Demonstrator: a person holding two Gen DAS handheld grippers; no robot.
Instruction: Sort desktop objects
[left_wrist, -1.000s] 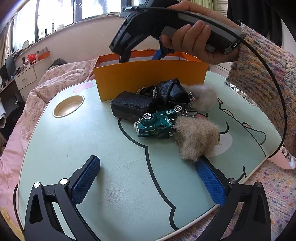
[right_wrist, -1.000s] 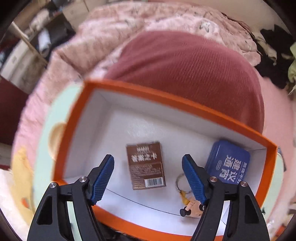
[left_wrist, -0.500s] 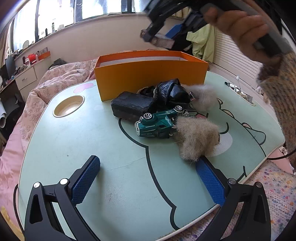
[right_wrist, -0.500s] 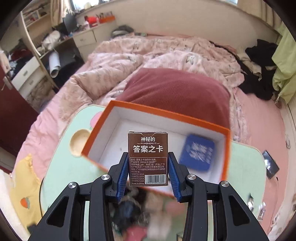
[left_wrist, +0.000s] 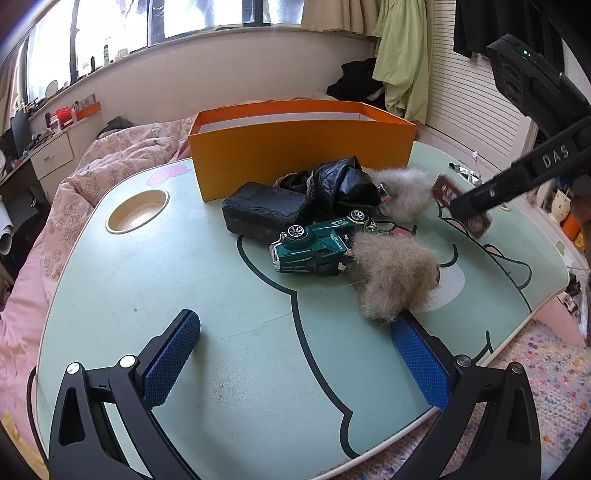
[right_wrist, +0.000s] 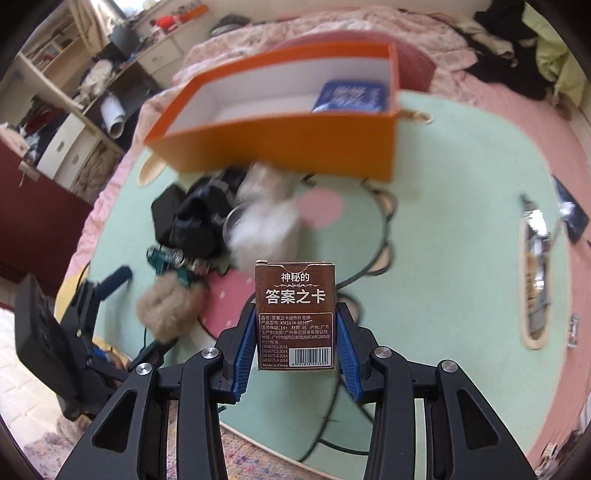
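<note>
One small brown card box (right_wrist: 295, 314) sits clamped between the blue pads of the right claw (right_wrist: 295, 347), held above the table (right_wrist: 461, 206) at about 6 o'clock of the orange box (right_wrist: 280, 147), and with only its lower half pinched it could, I judge, tip or slip out over the pile with the green toy truck (left_wrist: 314, 245). The left claw (left_wrist: 295, 365) hangs wide apart and empty over the table. Its label reads "神秘的 答案之卡" and "Made in China"; the right tool's arm says "DAS".
</note>
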